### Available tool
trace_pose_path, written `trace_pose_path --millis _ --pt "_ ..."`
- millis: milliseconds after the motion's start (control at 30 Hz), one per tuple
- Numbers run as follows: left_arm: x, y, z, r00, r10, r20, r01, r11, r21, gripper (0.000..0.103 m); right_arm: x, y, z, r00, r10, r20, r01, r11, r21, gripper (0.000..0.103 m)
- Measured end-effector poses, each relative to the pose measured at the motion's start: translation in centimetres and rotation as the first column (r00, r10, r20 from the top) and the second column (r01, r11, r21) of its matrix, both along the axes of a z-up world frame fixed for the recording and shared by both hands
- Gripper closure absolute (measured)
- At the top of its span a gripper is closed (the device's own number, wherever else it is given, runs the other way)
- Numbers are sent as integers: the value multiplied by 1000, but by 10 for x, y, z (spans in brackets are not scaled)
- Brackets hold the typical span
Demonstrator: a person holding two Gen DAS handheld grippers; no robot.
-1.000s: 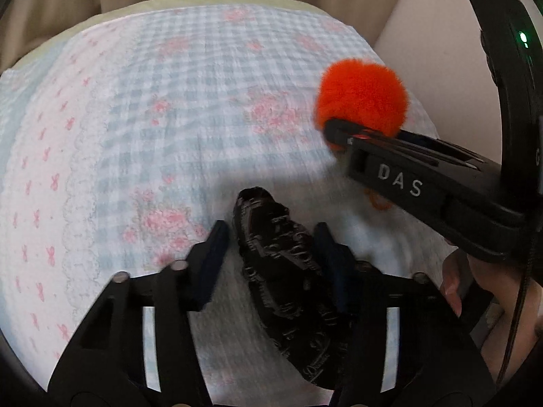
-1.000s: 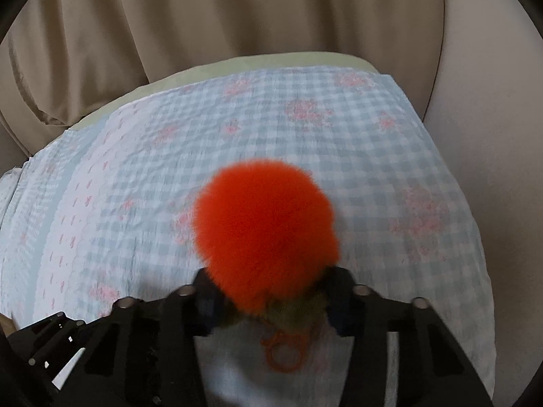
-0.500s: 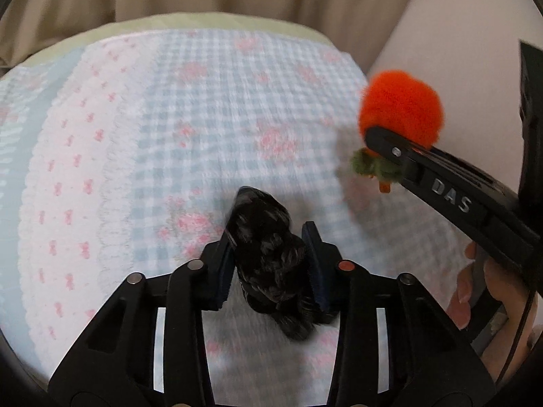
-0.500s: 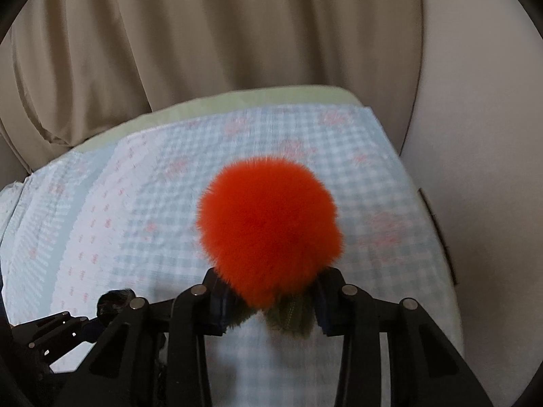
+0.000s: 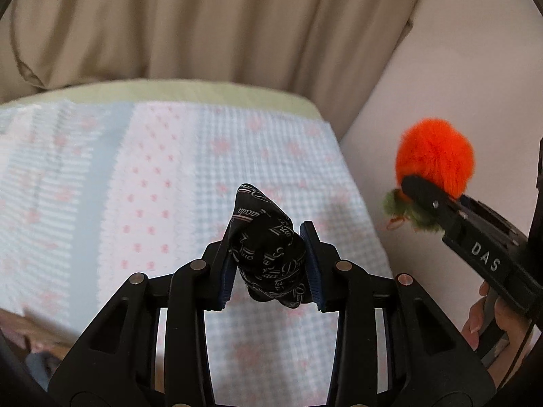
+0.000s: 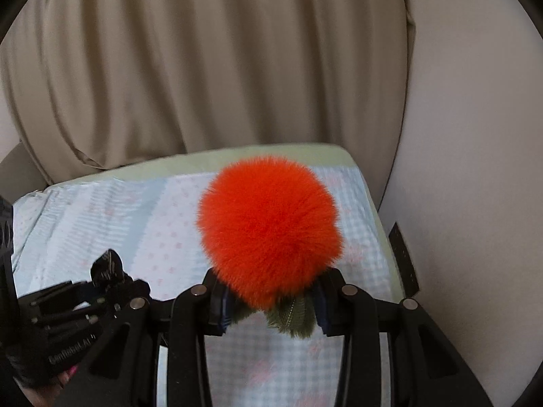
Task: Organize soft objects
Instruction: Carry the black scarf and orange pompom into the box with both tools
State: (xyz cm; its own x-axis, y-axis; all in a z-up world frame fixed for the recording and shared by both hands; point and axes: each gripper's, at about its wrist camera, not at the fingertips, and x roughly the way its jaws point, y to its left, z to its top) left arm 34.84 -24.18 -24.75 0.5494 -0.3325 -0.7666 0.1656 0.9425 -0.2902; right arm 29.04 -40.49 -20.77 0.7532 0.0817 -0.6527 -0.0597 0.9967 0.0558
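Observation:
My left gripper [image 5: 269, 264] is shut on a black cloth pouch with pale script lettering [image 5: 263, 240], held up above the bed. My right gripper [image 6: 268, 300] is shut on a fluffy orange pompom with a green leafy base [image 6: 269, 234], also lifted off the bed. In the left wrist view the pompom [image 5: 434, 156] and the right gripper [image 5: 420, 190] are at the right, in front of the wall. In the right wrist view the pouch [image 6: 107, 268] and the left gripper [image 6: 112, 281] are at the lower left.
A bed with a blue and pink checked floral cover [image 5: 169, 176] lies below both grippers. Beige curtains [image 6: 203, 68] hang behind it. A pale wall [image 6: 475, 169] runs along the bed's right side. A dark strip [image 6: 404, 257] is on the wall.
Both grippers have risen from the bed with their objects. The left gripper closed on the black pouch and lifted it. The views now tilt up toward the curtains.

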Motion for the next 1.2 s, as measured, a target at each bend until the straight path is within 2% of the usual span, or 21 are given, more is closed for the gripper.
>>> trace_pose_path --millis 67,267,433,600,767,867,1067,1200 --pt "-14 13 28 1000 13 24 -13 1000 -5 71 -15 12 20 999 21 33 -21 1000 -1 68" --pt "-55 65 97 995 68 71 -68 998 8 71 -67 56 66 996 91 24 -91 996 23 68" --pt "-95 121 130 990 122 77 -126 991 51 71 -105 102 71 989 147 -9 -146 988 54 68" --pt "-136 178 140 987 146 66 -152 983 102 71 -140 151 60 983 175 -49 -170 981 93 68" --pt "-173 243 132 991 127 30 -130 982 140 71 -175 205 39 979 185 -83 -178 981 83 68" --pt "-187 279 115 994 106 -7 -104 982 158 71 -186 232 19 977 178 -121 -168 982 90 68" --pt "-199 329 68 993 52 -103 -32 981 191 71 -196 279 -26 963 173 -205 -161 984 74 68" --pt "-200 345 34 985 -20 -174 60 971 229 71 -203 299 -55 953 132 -271 -114 990 84 68"
